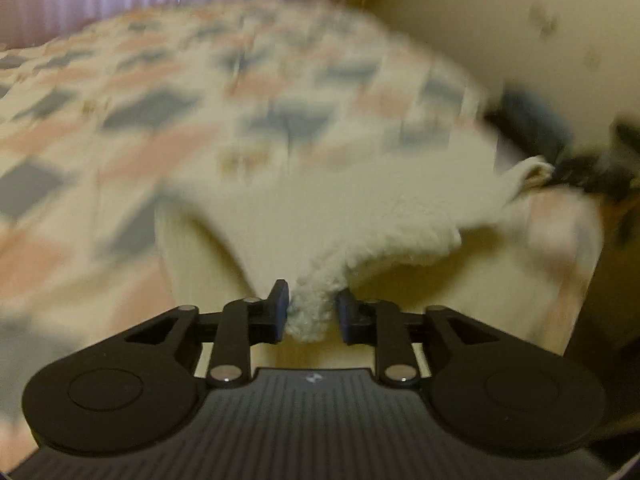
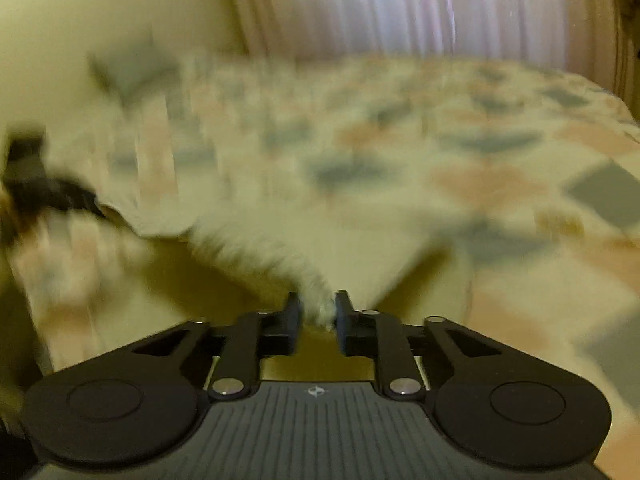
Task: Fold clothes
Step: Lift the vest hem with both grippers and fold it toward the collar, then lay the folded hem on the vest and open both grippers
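A cream fleecy garment hangs stretched over the patterned bed, blurred by motion. My left gripper is shut on one fluffy corner of it, which bunches between the blue pads. In the right wrist view the same cream garment spreads ahead, and my right gripper is shut on another corner of it. The right gripper appears as a dark blur at the far right of the left wrist view, and the left gripper as a dark blur at the far left of the right wrist view.
A bedspread with pink, grey and cream squares covers the bed. Pale pink curtains hang behind it, and a cream wall stands beside it. The bed's edge drops off at the right.
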{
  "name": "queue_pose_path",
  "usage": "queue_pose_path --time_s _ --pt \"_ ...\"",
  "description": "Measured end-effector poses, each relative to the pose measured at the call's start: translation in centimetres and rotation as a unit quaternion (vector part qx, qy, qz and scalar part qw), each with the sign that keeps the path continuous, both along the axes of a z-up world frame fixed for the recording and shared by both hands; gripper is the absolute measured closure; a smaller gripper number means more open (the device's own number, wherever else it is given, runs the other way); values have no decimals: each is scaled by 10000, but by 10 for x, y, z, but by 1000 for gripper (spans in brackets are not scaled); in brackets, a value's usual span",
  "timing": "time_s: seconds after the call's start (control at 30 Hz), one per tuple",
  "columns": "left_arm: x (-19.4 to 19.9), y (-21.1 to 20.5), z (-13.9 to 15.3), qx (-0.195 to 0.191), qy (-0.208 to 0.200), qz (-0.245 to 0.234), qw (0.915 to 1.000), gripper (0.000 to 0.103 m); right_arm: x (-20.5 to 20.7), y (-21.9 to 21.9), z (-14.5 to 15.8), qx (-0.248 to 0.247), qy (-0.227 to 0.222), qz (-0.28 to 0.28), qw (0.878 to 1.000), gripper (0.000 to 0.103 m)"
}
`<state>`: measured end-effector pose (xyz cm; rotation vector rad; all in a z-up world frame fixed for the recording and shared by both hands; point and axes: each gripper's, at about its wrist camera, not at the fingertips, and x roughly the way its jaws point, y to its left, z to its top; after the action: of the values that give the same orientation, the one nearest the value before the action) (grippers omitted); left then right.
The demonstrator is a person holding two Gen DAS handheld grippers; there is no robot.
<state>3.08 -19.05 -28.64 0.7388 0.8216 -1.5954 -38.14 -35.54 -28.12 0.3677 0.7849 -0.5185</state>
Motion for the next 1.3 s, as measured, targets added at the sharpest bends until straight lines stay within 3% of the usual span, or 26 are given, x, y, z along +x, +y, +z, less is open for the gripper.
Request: queue_pose_path --time_s 0.03,0.1,0.17,0.23,0.3,0.4,0.47,0.57,0.6,0.63,0.7,0.83,0.97,1.07,1.17,1.27,1.3 --pt "-16 13 -11 115 -340 -102 9993 76 0 23 -9 -173 370 42 9992 53" --pt "-47 35 -29 247 -1086 -346 9932 76 0 64 -28 -613 1011 128 9929 52" --pt "-72 47 -38 148 -1838 -619 9809 72 7 90 -41 -1210 1438 167 9820 52" --pt "-95 57 -45 -169 -2719 -1004 9569 58 17 107 -49 -1914 1717 301 9659 51" --pt "-112 64 -53 -508 -3370 -1473 9285 57 27 118 -60 -2580 1939 635 9444 48" --pt "-127 66 -72 -723 -3879 -2132 8938 56 40 125 -82 -3290 2315 1314 9060 46" --pt "-133 70 -87 -881 -4245 -2488 8661 56 46 130 -97 -3636 2563 1786 8776 46" --pt "-138 73 -103 -1125 -4553 -2743 8396 58 51 135 -117 -4081 2791 2267 8392 50" --pt "-139 73 -106 -1157 -4587 -2802 8353 63 52 136 -122 -4158 2827 2364 8315 60" --pt "-140 73 -107 -1168 -4596 -2854 8329 72 53 135 -127 -4201 2862 2453 8255 72" --pt "-143 73 -111 -1190 -4613 -2959 8280 89 55 131 -131 -4088 2882 2528 8282 99" --pt "-139 79 -102 -1242 -4579 -2906 8310 92 56 131 -112 -3999 2606 2305 8480 100" --pt "-143 95 -87 -1261 -4565 -2943 8301 93 53 147 -88 -3914 2433 2274 8578 100" --pt "-149 107 -85 -1199 -4528 -2942 8331 93 56 153 -88 -3779 2424 2255 8646 100" --pt "-153 110 -101 -1010 -4595 -2888 8338 88 58 155 -101 -3511 2619 2225 8710 98" --pt "-155 108 -114 -909 -4626 -2892 8331 87 61 155 -108 -3312 2701 2256 8755 83" --pt "-154 110 -109 -906 -4504 -2860 8409 86 60 153 -102 -3203 2620 2164 8843 75"
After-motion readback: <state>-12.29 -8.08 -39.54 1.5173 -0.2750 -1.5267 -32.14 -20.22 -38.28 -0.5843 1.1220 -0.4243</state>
